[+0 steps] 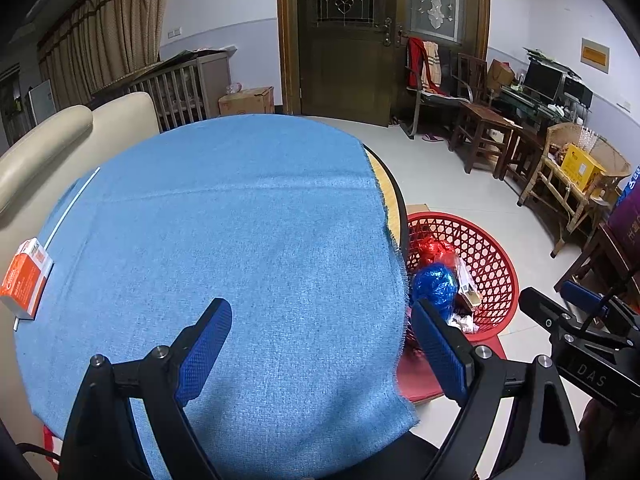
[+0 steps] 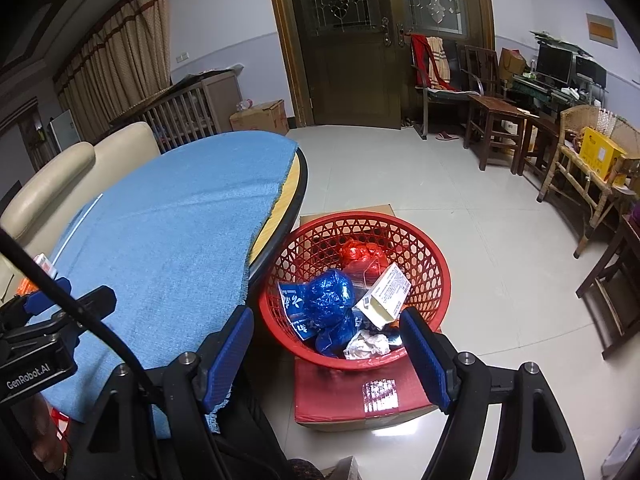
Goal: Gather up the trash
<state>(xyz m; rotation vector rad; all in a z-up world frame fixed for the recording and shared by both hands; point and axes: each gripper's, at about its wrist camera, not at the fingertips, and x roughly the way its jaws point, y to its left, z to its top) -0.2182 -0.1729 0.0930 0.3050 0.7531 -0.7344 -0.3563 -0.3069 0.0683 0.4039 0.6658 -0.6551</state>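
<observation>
Now | red basket (image 2: 434, 276) below right hand-held gripper (image 2: 326, 354) | jaws apart, empty

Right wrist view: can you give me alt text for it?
A red basket of trash sits on a red-topped box on the floor beside a blue-clothed round table, framed by the open, empty right hand-held gripper. It holds crumpled blue plastic, red plastic and a small carton.

Cloth-covered table (image 1: 390, 184), orange box (image 1: 24, 278)

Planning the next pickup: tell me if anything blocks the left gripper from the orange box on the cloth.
Nothing visible does. The orange box lies at the blue cloth's left edge; only bare cloth separates it from the open, empty left gripper.
</observation>
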